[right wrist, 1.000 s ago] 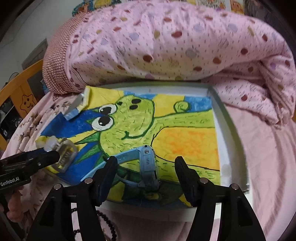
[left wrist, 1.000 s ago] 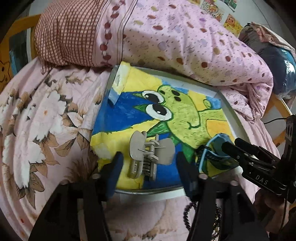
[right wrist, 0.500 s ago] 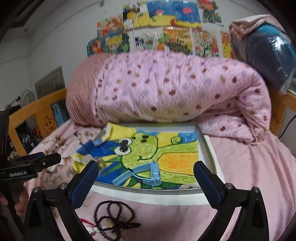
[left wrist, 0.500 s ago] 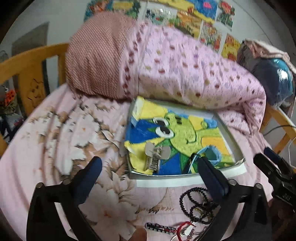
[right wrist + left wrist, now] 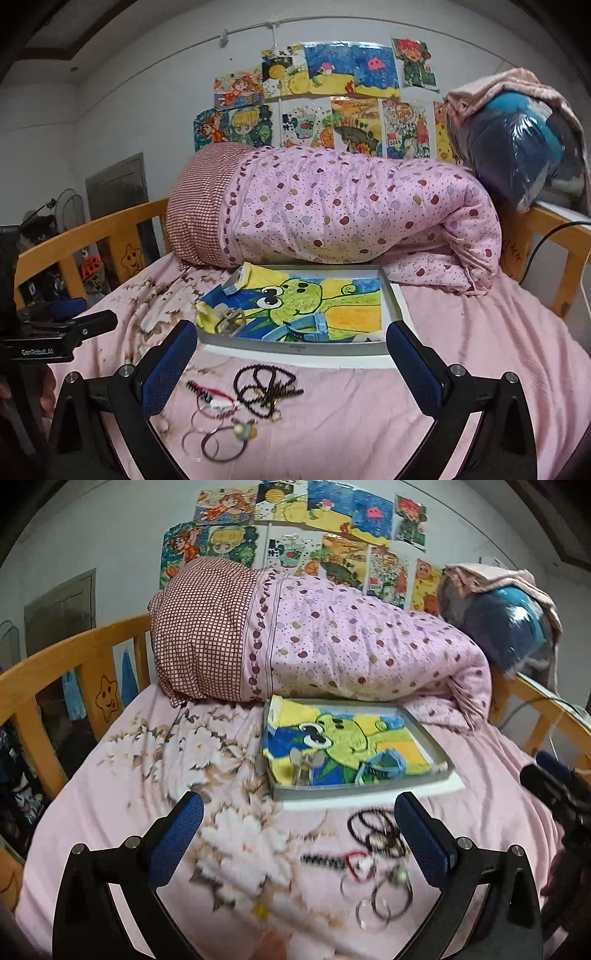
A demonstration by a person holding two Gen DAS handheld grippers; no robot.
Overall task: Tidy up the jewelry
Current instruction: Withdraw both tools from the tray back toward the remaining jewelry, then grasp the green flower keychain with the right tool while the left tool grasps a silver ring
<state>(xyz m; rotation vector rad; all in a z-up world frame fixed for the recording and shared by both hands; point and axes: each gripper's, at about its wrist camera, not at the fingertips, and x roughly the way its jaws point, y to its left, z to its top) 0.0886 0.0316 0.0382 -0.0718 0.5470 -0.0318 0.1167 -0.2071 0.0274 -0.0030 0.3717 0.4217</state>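
A shallow grey tray [image 5: 424, 734] [image 5: 392, 299] lined with a frog drawing lies on the bed. In it rest a beige hair claw [image 5: 304, 762] [image 5: 227, 320] and a blue watch [image 5: 382, 766] [image 5: 306, 328]. Loose on the sheet nearer me lie a black bead string [image 5: 373, 829] [image 5: 267, 387], a red cord piece [image 5: 354, 862] [image 5: 214, 398] and thin wire rings [image 5: 384, 901] [image 5: 212, 439]. My left gripper [image 5: 299, 842] is open and empty, held above the sheet. My right gripper [image 5: 291, 373] is open and empty, above the loose pieces.
A rolled pink spotted quilt [image 5: 332, 650] [image 5: 351, 210] lies right behind the tray. Wooden bed rails [image 5: 62, 664] [image 5: 92, 232] run along the left and right sides. A wrapped blue bundle [image 5: 517, 144] sits on the right rail. Drawings [image 5: 332, 103] cover the wall.
Both grippers opened wide, let go of the hair claw and the watch in the tray, and drew back and up. The loose jewelry on the sheet came into view.
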